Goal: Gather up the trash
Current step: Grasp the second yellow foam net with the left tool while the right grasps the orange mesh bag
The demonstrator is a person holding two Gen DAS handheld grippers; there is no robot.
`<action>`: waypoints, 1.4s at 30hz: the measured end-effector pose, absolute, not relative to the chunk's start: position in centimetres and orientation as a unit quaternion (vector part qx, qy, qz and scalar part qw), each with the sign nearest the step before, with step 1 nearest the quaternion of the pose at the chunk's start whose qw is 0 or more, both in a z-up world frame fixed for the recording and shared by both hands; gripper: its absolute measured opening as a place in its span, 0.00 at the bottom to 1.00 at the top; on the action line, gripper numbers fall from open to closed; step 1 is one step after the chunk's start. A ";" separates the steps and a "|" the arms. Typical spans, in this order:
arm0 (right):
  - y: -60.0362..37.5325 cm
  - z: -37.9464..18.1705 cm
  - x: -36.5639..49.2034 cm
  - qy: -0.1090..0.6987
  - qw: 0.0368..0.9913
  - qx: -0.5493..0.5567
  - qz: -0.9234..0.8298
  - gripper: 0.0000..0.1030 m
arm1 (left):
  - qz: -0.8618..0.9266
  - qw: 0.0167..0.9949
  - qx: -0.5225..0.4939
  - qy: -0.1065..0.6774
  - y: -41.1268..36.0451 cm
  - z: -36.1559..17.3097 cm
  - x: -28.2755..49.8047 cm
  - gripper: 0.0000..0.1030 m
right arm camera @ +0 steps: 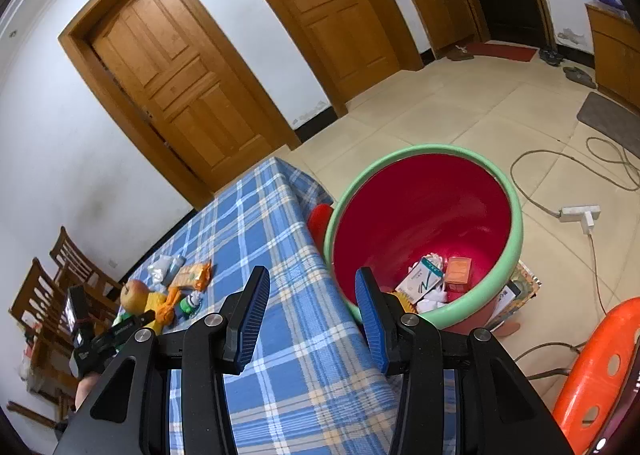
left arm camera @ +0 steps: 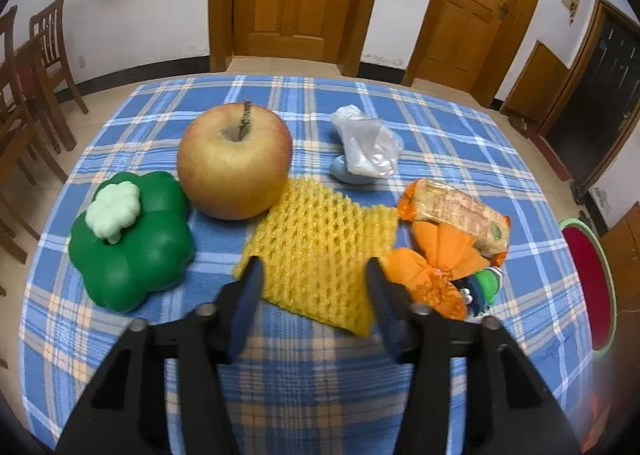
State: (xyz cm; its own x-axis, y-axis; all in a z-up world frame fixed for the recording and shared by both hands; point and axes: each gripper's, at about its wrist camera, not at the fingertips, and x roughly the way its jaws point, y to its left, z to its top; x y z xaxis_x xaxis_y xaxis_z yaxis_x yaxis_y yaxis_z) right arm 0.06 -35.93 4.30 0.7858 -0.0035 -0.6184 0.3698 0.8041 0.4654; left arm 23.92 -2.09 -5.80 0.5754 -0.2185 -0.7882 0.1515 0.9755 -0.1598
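lying flat between the left gripper [left arm camera: 314, 269]'s wide, empty jaws, a yellow foam net [left arm camera: 320, 251]

A yellow foam net [left arm camera: 320, 255] lies flat beside an orange wrapper [left arm camera: 452, 231] (crumpled) on the cloth.

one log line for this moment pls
left gripper: open, at yellow net | right gripper: open, empty, near bin | apple: untouched
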 end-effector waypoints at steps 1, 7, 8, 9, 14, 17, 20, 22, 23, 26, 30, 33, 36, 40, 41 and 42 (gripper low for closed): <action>-35.8 4.3 0.1 0.311 0.898 0.294 -0.102 0.44 | -0.107 0.887 -0.040 0.447 -2.1 -5.8 23.9 0.36; -35.0 4.3 0.6 0.315 0.899 0.288 -0.094 0.44 | -0.113 0.884 -0.069 0.449 -1.1 -5.9 23.7 0.09; -34.9 4.3 0.6 0.316 0.899 0.288 -0.093 0.44 | -0.114 0.884 -0.072 0.448 -1.0 -5.8 23.6 0.07; -34.8 4.3 0.7 0.317 0.900 0.287 -0.092 0.44 | -0.116 0.883 -0.074 0.449 -0.9 -5.8 23.6 0.00; -34.1 4.4 0.9 0.318 0.901 0.283 -0.084 0.44 | -0.124 0.882 -0.088 0.447 -0.1 -5.4 22.6 0.00; -33.8 4.4 1.1 0.320 0.901 0.281 -0.081 0.44 | -0.121 0.886 -0.087 0.440 0.2 -4.9 22.3 0.00; -33.5 4.3 1.1 0.321 0.901 0.281 -0.078 0.44 | -0.112 0.887 -0.084 0.440 0.4 -4.7 22.5 0.02; -33.3 4.3 1.2 0.322 0.901 0.280 -0.076 0.44 | -0.104 0.885 -0.078 0.447 0.4 -5.0 22.9 0.19; -33.2 4.3 1.2 0.323 0.902 0.279 -0.074 0.44 | -0.100 0.884 -0.076 0.450 0.4 -5.2 23.1 0.24; -33.0 4.3 1.2 0.323 0.902 0.275 -0.072 0.44 | -0.097 0.881 -0.065 0.458 0.0 -5.9 23.6 0.34; -32.9 4.4 1.2 0.323 0.903 0.274 -0.073 0.44 | -0.093 0.884 -0.064 0.455 -0.3 -6.4 23.7 0.40; -33.0 4.3 1.2 0.325 0.902 0.275 -0.073 0.44 | -0.112 0.882 -0.076 0.452 -0.6 -6.5 23.7 0.40; -32.9 4.1 1.3 0.328 0.901 0.276 -0.071 0.44 | -0.134 0.878 -0.094 0.449 -1.0 -6.7 23.5 0.20; -32.7 3.9 1.4 0.332 0.900 0.276 -0.067 0.44 | -0.149 0.877 -0.114 0.443 -0.9 -6.4 23.2 0.09; -32.6 4.0 1.4 0.332 0.900 0.275 -0.065 0.44 | -0.150 0.877 -0.117 0.440 -0.8 -6.3 23.1 0.09; -32.5 4.1 1.4 0.331 0.901 0.274 -0.064 0.44 | -0.150 0.878 -0.122 0.437 -0.6 -6.1 22.8 0.09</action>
